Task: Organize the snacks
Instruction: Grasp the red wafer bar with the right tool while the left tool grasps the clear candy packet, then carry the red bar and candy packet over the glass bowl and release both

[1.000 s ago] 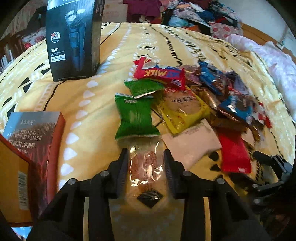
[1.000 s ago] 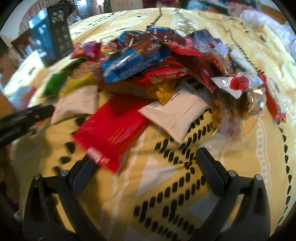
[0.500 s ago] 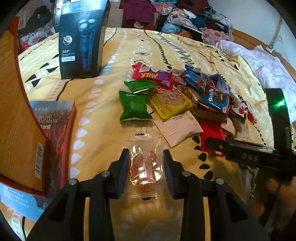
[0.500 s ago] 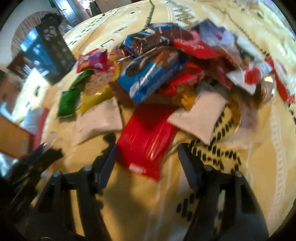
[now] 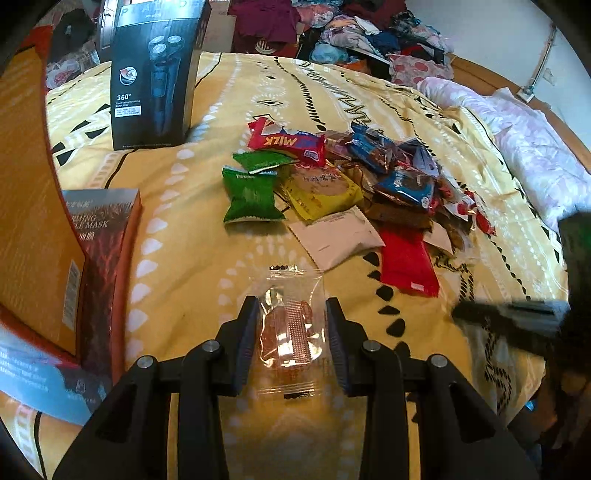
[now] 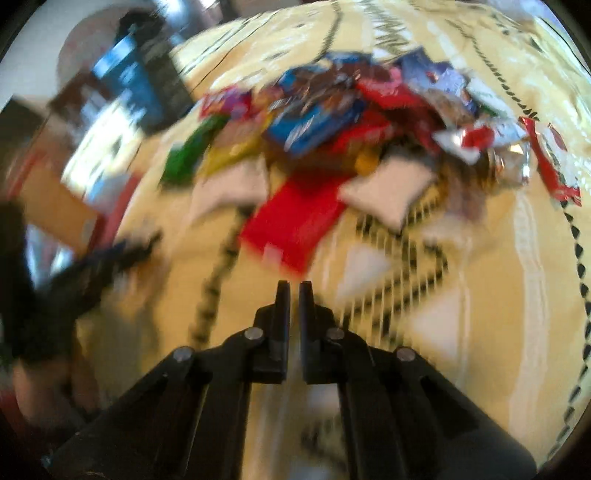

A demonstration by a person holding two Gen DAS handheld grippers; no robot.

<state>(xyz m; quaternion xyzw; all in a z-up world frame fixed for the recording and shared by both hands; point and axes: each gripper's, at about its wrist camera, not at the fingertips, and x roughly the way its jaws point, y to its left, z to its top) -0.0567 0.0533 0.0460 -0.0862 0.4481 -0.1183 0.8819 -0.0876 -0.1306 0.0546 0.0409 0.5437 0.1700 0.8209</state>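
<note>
My left gripper [image 5: 291, 314] is shut on a clear-wrapped brown snack [image 5: 290, 328] and holds it above the yellow patterned bedspread [image 5: 192, 258]. A pile of snack packets [image 5: 369, 184] lies ahead: a green packet [image 5: 249, 195], a yellow packet [image 5: 321, 194], a white packet [image 5: 338, 238], a red packet [image 5: 406, 264]. My right gripper [image 6: 294, 288] is shut and empty, just short of the red packet [image 6: 295, 225]. The right wrist view is blurred. The right gripper shows as a dark blur in the left wrist view [image 5: 517, 314].
A black shaver box [image 5: 153, 74] stands at the back left. A mask box [image 5: 99, 258] and an orange carton [image 5: 29, 206] stand at the left. Clothes [image 5: 351, 33] pile up beyond the bed, and pink bedding [image 5: 535, 155] lies at the right.
My left gripper rose and drew back from the pile with the clear-wrapped snack. My right gripper's jaws went from wide open to shut while it pulled back from the pile.
</note>
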